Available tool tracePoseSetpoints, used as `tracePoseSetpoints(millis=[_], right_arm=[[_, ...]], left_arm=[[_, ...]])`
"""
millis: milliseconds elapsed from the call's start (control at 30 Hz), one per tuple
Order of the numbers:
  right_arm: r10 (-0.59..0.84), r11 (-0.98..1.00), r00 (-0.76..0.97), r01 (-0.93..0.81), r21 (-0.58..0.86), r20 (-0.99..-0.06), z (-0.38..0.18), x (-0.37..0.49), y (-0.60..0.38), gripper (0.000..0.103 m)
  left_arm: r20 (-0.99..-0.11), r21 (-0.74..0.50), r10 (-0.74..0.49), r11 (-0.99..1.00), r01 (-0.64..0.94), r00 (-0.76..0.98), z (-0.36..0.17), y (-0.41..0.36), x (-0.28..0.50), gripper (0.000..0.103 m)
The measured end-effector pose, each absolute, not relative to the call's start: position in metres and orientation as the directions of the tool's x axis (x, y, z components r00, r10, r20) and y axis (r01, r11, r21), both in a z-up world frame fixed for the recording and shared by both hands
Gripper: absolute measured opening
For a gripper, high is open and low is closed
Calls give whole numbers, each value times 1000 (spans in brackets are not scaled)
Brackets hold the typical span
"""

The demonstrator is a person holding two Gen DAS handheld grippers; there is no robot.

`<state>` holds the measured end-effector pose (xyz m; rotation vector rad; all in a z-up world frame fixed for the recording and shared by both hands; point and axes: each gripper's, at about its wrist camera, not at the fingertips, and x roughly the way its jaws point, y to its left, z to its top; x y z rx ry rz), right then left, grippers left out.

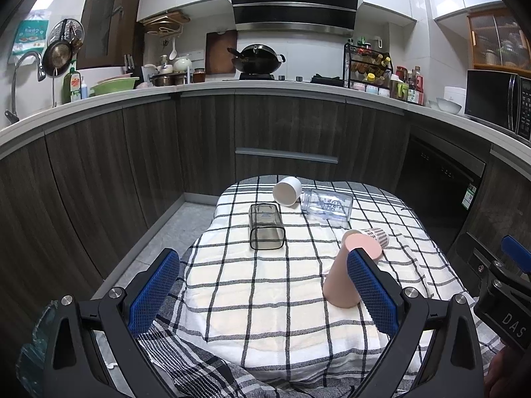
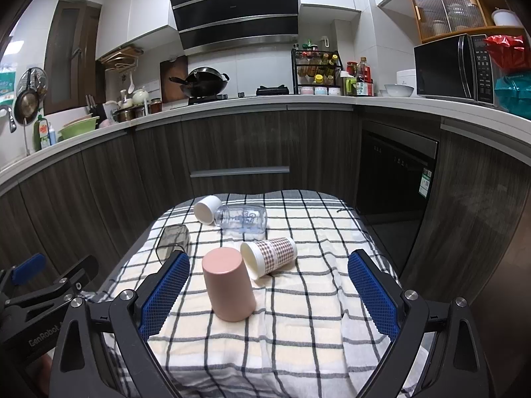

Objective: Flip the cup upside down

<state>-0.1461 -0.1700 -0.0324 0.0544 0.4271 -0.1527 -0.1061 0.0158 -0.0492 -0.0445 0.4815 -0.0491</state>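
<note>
The pink cup [image 2: 228, 284] stands mouth-down on the checked cloth [image 2: 298, 325] covering the bench, just in front of a plaid paper cup [image 2: 270, 254] lying on its side. In the right wrist view both sides of the pink cup are clear; in the left wrist view a blue finger pad [image 1: 371, 287] hides its right side. The left gripper [image 1: 264, 293] and the right gripper [image 2: 268, 293] both have fingers spread apart, holding nothing. Bare cloth lies right of the pink cup. Behind it lie a smoky square cup [image 1: 266, 226], a white cup [image 1: 287, 190] and a clear bottle [image 1: 327, 204].
</note>
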Motion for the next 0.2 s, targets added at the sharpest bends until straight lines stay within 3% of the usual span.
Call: tracePoseSetpoints(millis=[200], right_arm=[[-136, 987, 899, 158, 19, -416, -32, -146, -170, 96]], left_arm=[[-464, -46, -59, 998, 43, 884, -50, 14, -105, 103]])
